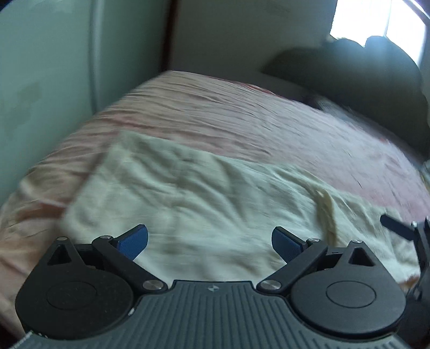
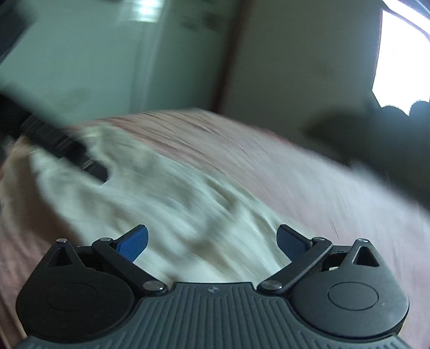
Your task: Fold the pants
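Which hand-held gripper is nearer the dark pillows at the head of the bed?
Right, judging by the views. The right hand-held gripper is on the pillows' side of the cream pants; the left hand-held gripper is farther along them.

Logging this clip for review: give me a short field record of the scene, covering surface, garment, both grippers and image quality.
surface: bed with pink sheet, wrinkled
garment: cream pants lying spread on the sheet, creased, fold state unclear
left gripper: open, blue fingers apart above the pants, holding nothing
right gripper: open, over the pants, holding nothing
background: window at upper right, dark bulky shape below it
image quality: motion blur in both views, stronger in the right wrist view
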